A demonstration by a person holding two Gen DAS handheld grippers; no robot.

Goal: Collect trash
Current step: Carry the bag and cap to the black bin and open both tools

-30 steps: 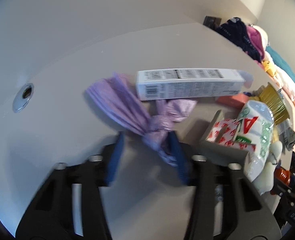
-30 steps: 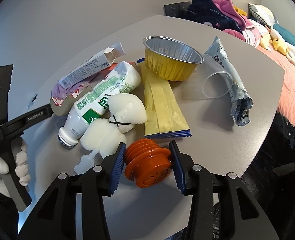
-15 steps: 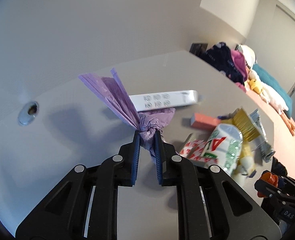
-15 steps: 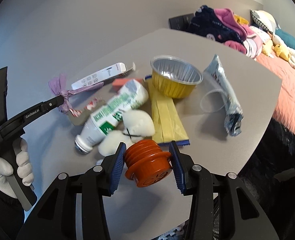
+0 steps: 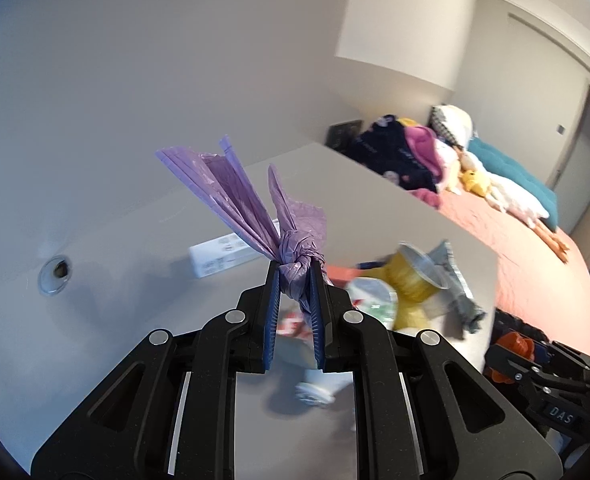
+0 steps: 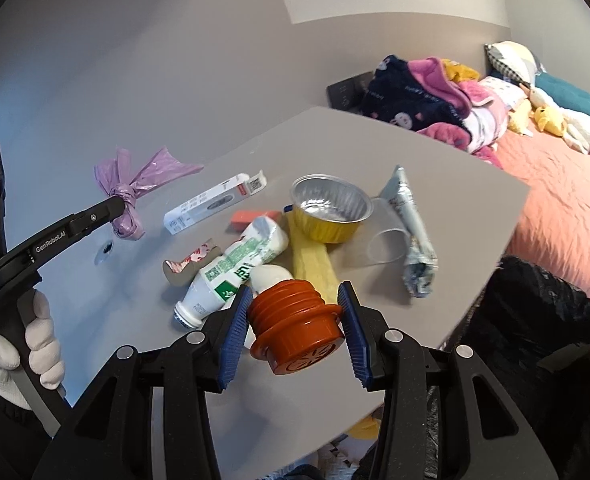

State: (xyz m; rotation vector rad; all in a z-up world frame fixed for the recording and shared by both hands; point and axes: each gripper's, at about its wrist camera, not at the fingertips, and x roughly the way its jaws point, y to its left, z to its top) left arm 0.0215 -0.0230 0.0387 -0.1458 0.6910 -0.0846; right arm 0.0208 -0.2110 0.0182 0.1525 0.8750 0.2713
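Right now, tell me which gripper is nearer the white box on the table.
Left. The left gripper, shut on the purple bag, hangs just beside the white box. The right gripper, clamping the orange cap, sits farther back, past the bottle.

both wrist views look down along their tongs, close over the shared grey table point(image 6: 375, 152) of litter.

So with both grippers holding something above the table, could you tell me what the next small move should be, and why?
Probably carry the orange cap in the right gripper over the black bag at the table's edge: it is clamped, clear of the table, and that bag lies nearest.
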